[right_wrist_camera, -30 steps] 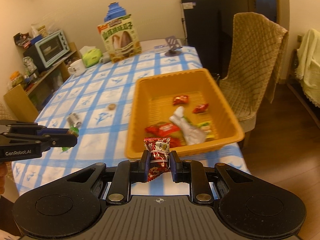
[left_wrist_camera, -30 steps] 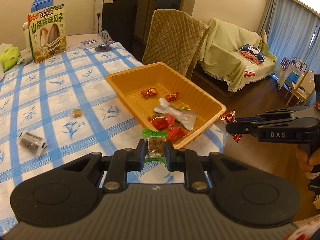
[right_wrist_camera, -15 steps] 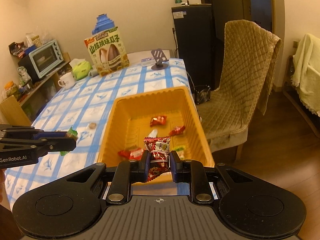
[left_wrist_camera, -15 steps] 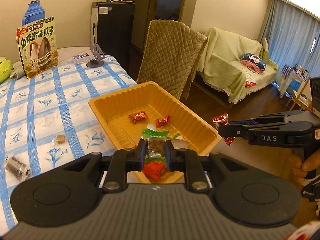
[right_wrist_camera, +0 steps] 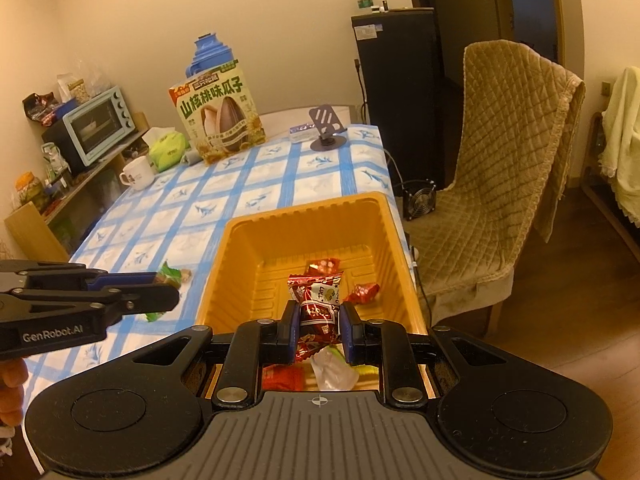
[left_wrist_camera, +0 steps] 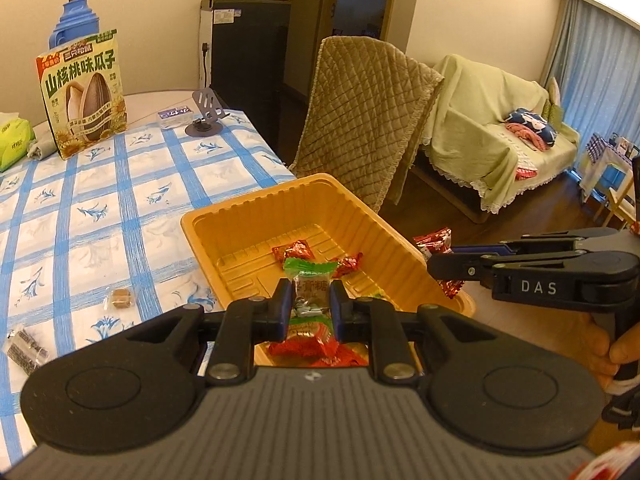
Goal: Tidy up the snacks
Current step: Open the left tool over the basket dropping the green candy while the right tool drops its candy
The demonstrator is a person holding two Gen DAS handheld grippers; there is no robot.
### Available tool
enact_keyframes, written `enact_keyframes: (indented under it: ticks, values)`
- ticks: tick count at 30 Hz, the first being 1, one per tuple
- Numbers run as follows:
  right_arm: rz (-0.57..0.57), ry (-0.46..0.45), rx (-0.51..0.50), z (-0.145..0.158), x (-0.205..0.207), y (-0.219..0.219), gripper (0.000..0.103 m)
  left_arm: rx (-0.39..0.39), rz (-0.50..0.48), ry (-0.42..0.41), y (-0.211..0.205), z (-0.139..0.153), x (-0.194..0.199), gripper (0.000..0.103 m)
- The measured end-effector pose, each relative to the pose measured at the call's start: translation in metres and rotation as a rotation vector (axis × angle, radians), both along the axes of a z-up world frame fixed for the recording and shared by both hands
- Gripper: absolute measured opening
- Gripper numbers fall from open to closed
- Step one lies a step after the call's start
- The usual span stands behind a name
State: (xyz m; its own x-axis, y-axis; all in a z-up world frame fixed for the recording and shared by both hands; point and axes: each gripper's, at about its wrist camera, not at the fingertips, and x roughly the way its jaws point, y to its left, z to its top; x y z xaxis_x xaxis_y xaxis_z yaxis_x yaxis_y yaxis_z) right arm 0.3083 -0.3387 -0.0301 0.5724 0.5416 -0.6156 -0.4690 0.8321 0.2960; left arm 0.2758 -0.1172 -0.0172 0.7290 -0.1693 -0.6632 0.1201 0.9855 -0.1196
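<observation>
Snacks are held in both claws above an orange tray that sits at the near corner of a surface covered in a blue-and-white checked cloth. Left claw is clamped on a green-topped candy, held over the tray's near end. Right claw is clamped on a red snack packet, also held over the tray's near end. From the left wrist camera the right claw appears at the tray's right rim with the red packet in its tip.

Inside the tray lie several red-wrapped candies and a clear wrapper. On the cloth to the left of the tray, well apart from it, lie a small brown sweet and a dark wrapped snack. At the far end of the surface stand a large sunflower seed bag, a blue jug behind it, a green tissue pack, a white mug and a phone stand. A chair with a quilted cover stands beside the surface.
</observation>
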Motion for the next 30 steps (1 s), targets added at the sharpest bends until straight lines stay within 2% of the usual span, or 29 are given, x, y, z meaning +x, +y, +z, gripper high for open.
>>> enact_keyframes:
  ticks: [19,30]
  values:
    - [-0.008,0.040,0.001,-0.029,0.066,0.034,0.022,0.029,0.055,0.081,0.006,-0.034,0.079,0.018]
    - [-0.015,0.053,0.007,-0.036,0.079,0.038,0.022,0.031,0.059,0.093,0.014,-0.041,0.095,0.018]
